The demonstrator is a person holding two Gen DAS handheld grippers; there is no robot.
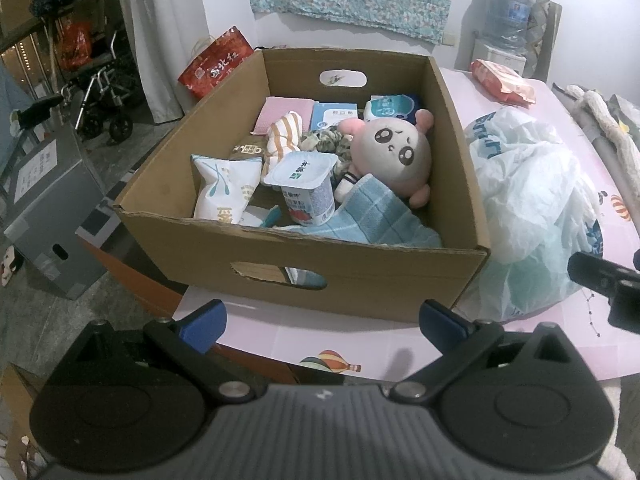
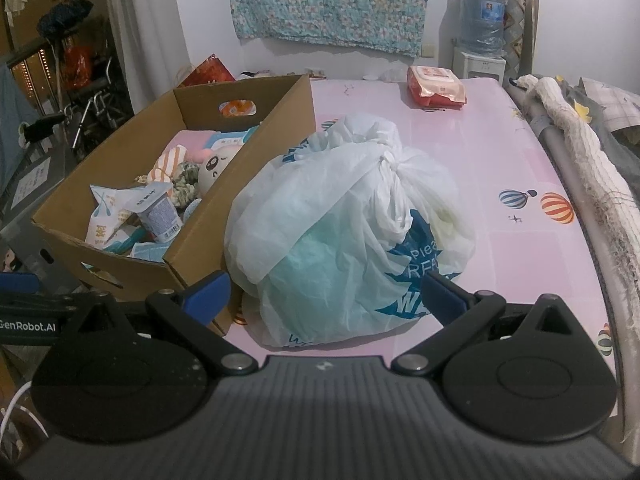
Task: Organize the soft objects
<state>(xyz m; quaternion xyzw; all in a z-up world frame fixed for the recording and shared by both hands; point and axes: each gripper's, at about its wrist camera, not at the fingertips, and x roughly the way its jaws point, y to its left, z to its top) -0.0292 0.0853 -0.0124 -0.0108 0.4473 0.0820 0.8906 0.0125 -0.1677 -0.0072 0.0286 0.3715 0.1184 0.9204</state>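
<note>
Plush toy (image 1: pixel 394 152) (one) lies in one box (image 1: pixel 360 280); both grippers (image 1: pixel 322 320) (image 2: pixel 326 294) spread wide, empty.

Soft, even indoor light fills both views, dimmer toward the left background. The pink tabletop (image 2: pixel 460 152) shows a faint sheen, with soft shadows beside the cardboard box (image 1: pixel 320 276). Fisheye distortion bends the edges, corners go black, and fine detail looks slightly smeared.

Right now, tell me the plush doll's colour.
Pink, with a pale face; left wrist view shows plush doll best.
</note>
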